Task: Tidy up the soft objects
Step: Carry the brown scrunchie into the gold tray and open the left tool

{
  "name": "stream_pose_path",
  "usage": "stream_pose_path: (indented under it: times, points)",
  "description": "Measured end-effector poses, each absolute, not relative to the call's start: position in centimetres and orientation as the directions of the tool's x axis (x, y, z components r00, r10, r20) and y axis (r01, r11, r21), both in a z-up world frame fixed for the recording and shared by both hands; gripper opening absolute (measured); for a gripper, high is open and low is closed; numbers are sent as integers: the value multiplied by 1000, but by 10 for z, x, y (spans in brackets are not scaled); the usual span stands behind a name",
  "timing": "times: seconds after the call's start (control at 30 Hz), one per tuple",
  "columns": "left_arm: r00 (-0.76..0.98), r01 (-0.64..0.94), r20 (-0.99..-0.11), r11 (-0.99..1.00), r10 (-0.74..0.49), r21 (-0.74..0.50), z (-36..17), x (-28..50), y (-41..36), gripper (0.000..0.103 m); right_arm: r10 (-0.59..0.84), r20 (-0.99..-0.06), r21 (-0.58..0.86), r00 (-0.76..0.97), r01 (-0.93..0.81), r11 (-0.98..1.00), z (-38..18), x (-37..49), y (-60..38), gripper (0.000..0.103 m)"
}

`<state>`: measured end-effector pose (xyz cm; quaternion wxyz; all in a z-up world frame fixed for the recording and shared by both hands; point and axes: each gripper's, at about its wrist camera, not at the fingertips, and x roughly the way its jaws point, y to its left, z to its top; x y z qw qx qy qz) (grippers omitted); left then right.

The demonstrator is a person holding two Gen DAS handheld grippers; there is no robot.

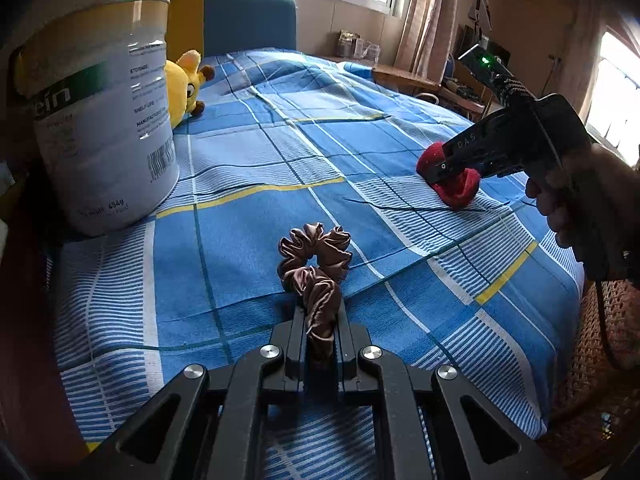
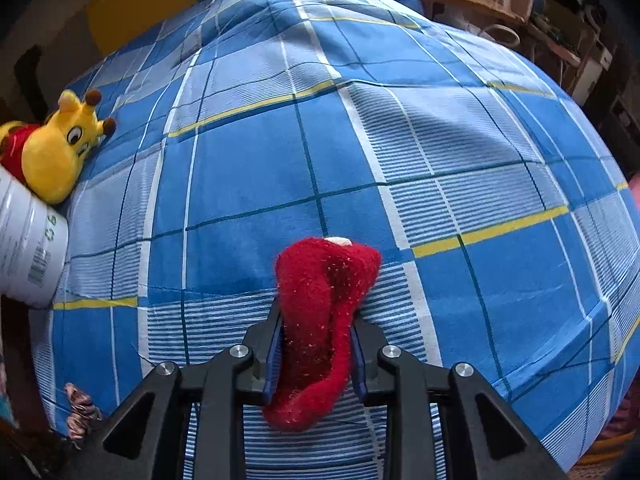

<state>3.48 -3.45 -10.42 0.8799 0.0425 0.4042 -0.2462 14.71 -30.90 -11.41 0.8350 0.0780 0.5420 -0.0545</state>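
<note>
While your left gripper (image 1: 320,320) pinches the brown scrunchie (image 1: 316,264) at lower centre and your right gripper (image 2: 316,344) clamps the red sock (image 2: 320,312), both on the bed (image 2: 248,184), carry them next, probably to the tin (image 1: 100,120) upper left.

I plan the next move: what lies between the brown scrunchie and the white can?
Only bare checked bedsheet lies between the brown scrunchie and the white can; the left wrist view shows this.

scrunchie (image 1: 316,268): glossy satin cloth | sock (image 2: 320,320): fuzzy knit | can (image 1: 100,128): smooth metal | bedsheet (image 1: 248,216): matt cotton
</note>
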Motion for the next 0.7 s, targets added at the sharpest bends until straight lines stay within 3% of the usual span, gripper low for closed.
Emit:
stream_pose_path:
  times: [0.13,0.7]
  points:
    - [537,432,-747,888,-391,-154,-94,34,-27,9,-29,-913,40,408,160,986,-116,150,-304,28]
    - [627,388,-670,905,-397,-173,-28,3,3,9,-65,-906,-7,419,137,991,-115,142,-301,28]
